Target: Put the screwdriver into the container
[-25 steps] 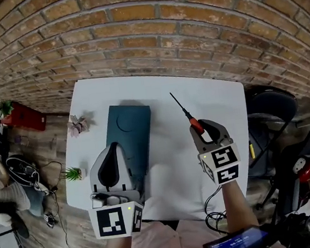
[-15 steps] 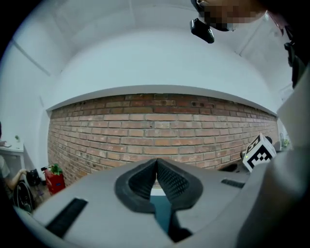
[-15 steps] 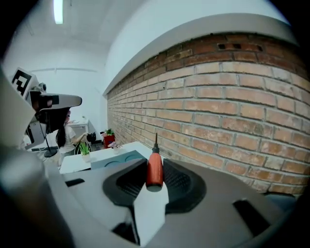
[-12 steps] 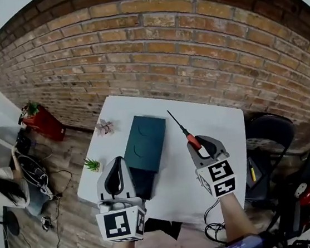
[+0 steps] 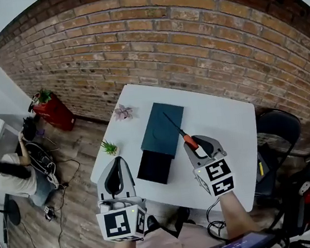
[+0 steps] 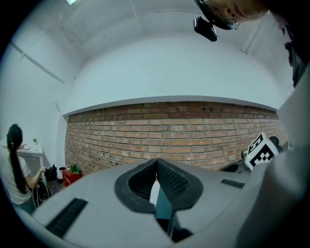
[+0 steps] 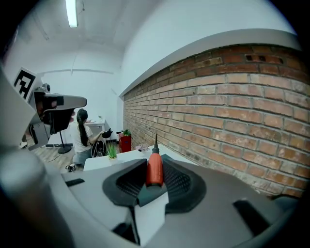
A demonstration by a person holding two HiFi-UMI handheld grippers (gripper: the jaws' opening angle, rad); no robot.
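A dark teal container (image 5: 163, 126) lies on the white table (image 5: 230, 139), and its black near end (image 5: 155, 167) faces me. My right gripper (image 5: 198, 143) is shut on the red handle of the screwdriver (image 5: 189, 140). The thin shaft reaches out over the container's right edge. In the right gripper view the screwdriver (image 7: 155, 167) stands between the pads and points toward the brick wall. My left gripper (image 5: 115, 179) is shut with nothing in it. It hangs at the table's front left edge, beside the container's black end.
A pink succulent (image 5: 123, 112) and a small green plant (image 5: 109, 148) stand along the table's left edge. A black chair (image 5: 279, 128) stands to the right of the table. A brick wall (image 5: 190, 49) runs behind. A person (image 5: 7, 175) is on the floor far left.
My right gripper has carried the screwdriver left, so its shaft now lies over the container. My left gripper has drawn back off the container's near end, and the black end now shows.
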